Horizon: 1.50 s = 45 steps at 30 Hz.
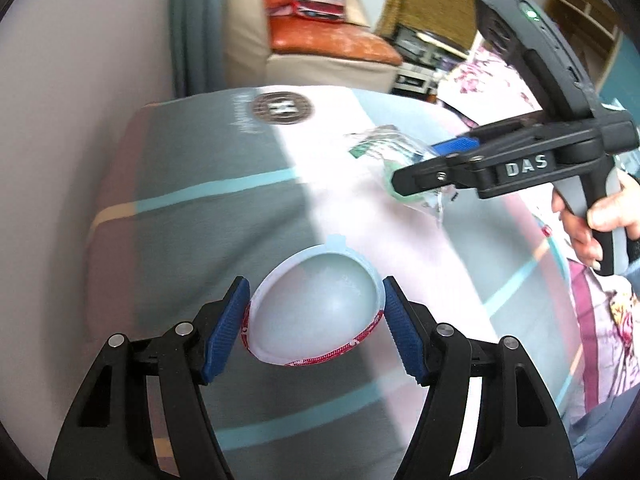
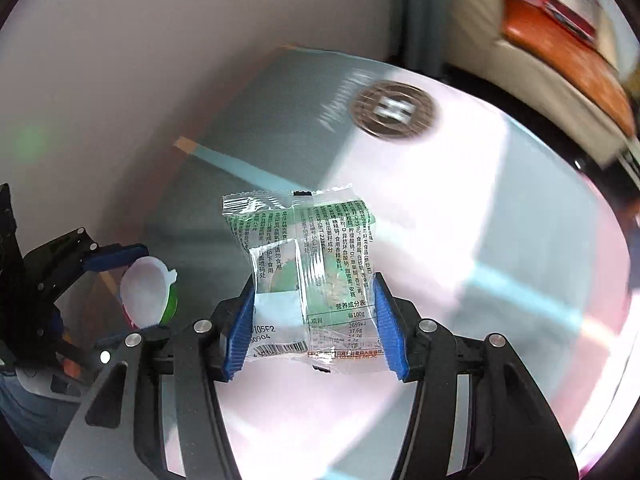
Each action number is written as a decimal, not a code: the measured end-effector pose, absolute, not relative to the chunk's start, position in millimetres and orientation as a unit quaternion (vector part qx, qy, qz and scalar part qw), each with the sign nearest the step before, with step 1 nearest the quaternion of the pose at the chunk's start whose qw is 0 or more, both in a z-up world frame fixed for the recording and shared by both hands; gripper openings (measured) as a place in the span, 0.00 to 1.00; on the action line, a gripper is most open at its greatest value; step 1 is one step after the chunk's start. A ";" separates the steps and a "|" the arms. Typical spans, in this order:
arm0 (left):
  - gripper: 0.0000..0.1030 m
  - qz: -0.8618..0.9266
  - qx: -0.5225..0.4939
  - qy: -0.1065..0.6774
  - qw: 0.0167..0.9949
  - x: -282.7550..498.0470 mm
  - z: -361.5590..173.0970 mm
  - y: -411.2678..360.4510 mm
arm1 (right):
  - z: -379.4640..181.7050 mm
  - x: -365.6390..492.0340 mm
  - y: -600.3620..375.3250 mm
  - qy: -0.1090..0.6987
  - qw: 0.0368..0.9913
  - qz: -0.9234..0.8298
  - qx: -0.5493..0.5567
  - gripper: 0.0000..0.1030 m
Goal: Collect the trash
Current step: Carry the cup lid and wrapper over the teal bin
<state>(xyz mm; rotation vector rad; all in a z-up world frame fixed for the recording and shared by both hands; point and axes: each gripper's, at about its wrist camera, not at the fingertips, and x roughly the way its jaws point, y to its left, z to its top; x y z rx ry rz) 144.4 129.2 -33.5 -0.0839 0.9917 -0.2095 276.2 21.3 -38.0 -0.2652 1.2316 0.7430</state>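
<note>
Above striped bed (image 1: 224, 184) | left fingers (image 1: 316, 330) clamp cup (image 1: 316, 312) | right fingers (image 2: 314, 328) clamp wrapper (image 2: 304, 264) | surface bare ahead

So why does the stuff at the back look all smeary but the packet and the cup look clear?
Left wrist view: the white plastic cup in the left hand-held gripper is sharp, while the striped cover behind is streaked with motion blur. Right wrist view: the clear green-printed snack packet reads crisply, while the round dark logo smears and bright glare washes out the cover.
</note>
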 end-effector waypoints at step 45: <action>0.66 -0.292 0.129 0.503 0.803 125.3 -32.8 -304.1 | -17.1 109.5 -499.9 0.476 0.861 0.085 0.160 0.51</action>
